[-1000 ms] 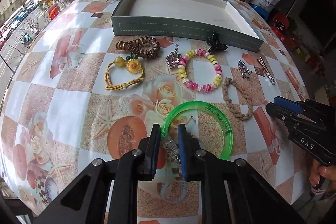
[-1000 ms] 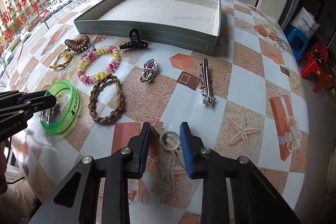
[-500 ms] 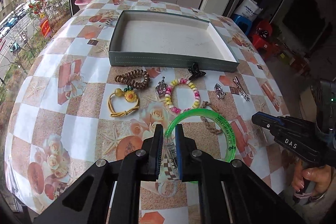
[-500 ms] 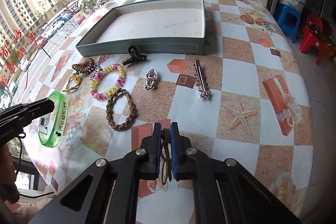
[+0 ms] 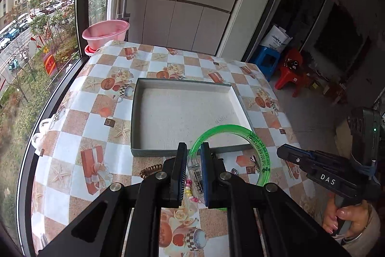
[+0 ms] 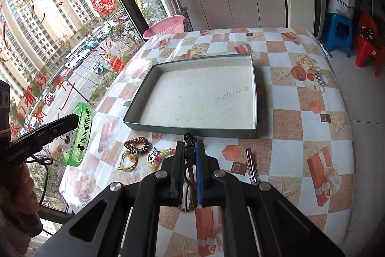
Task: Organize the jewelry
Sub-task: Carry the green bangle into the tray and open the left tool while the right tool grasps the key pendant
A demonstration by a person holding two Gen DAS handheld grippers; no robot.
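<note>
- Left gripper (image 5: 193,155) clamped on green bangle (image 5: 261,153), above near edge of tray (image 5: 154,151).
- Right gripper (image 6: 190,153) pinched on brown hair tie (image 6: 189,181).

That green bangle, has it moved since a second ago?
Yes. The green bangle, clamped in the left tool, has been lifted off the tablecloth and now hangs over the near edge of the grey tray.

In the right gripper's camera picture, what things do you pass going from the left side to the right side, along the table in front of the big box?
Green bangle held in the air by the left gripper → brown spiral hair tie → yellow flower hair tie → silver charm → right gripper → silver hair clip.
</note>
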